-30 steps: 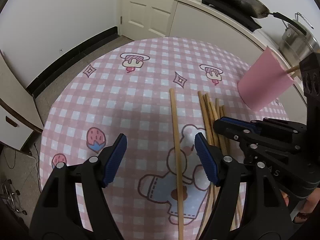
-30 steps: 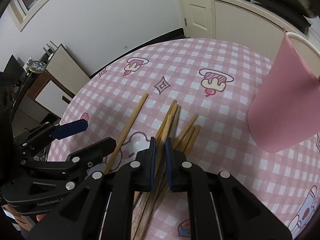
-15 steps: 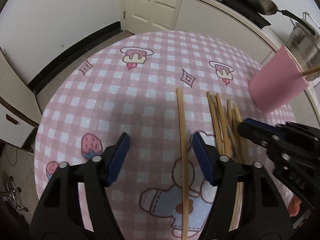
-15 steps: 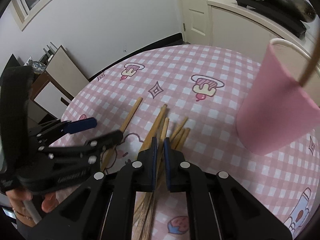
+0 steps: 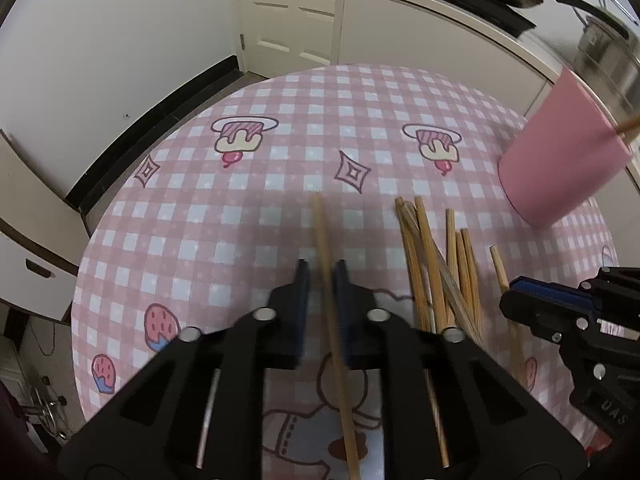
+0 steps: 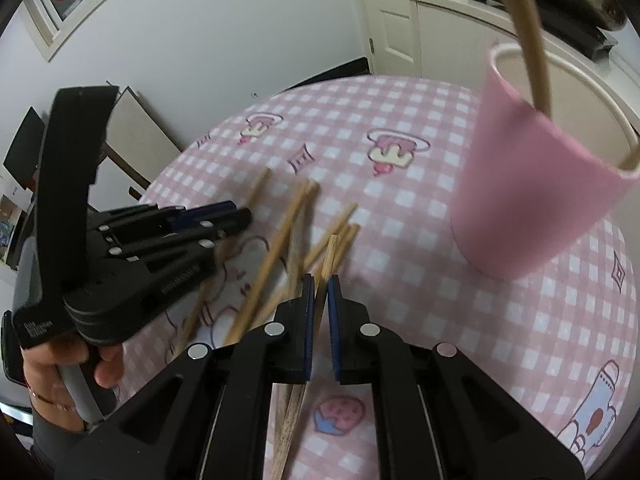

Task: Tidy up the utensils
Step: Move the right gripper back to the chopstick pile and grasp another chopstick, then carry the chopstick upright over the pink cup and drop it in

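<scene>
pale letters "UAS" on the black body of the right gripper [image 5: 516,300], small whitish printing on the left gripper [image 6: 236,220] too blurred to read

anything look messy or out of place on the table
Yes: loose chopsticks lie crisscrossed on the checked tablecloth beside the pink cup, which holds only one chopstick.

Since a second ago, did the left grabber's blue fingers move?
Yes. The left gripper has closed on the lone chopstick, which lay loose between wide-open jaws on the tablecloth.
</scene>
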Demonstrator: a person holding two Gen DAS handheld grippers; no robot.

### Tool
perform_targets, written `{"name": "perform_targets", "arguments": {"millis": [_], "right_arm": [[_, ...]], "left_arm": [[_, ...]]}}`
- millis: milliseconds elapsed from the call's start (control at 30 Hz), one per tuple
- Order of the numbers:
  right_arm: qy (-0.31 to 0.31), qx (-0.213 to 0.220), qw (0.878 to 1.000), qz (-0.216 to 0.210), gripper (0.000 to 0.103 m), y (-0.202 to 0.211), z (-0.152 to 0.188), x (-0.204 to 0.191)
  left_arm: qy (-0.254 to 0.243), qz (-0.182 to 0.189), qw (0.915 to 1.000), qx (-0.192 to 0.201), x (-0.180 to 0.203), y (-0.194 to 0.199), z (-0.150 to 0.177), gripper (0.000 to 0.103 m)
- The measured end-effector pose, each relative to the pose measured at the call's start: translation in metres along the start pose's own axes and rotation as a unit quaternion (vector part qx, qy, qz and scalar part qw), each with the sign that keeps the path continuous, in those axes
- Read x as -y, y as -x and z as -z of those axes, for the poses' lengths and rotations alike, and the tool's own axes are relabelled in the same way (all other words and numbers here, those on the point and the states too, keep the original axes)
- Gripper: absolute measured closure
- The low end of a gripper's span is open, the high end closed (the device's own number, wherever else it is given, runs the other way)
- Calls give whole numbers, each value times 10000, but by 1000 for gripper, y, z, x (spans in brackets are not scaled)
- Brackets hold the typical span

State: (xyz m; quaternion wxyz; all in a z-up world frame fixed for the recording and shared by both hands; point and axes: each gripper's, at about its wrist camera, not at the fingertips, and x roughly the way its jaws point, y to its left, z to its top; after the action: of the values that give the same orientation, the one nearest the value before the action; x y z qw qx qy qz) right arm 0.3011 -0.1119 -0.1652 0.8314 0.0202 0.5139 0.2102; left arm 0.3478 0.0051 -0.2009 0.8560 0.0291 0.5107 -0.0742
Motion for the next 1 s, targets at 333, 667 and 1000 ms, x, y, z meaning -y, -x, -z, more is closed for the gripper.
{"name": "perform_targets", "arguments": {"millis": [333, 667, 1000], "right_arm": [[40, -376, 9990, 255, 97, -1, 22, 16], [257, -583, 9966, 521, 96, -5, 18, 9], [484, -233, 9964, 659, 98, 8, 16, -3]], "left_arm": [[-438, -197, 9985, -275, 1, 19, 31, 96], [-358, -312, 9984, -316, 4, 13, 22, 96], [-184, -85, 9998, 8, 1, 34, 21, 97]]}}
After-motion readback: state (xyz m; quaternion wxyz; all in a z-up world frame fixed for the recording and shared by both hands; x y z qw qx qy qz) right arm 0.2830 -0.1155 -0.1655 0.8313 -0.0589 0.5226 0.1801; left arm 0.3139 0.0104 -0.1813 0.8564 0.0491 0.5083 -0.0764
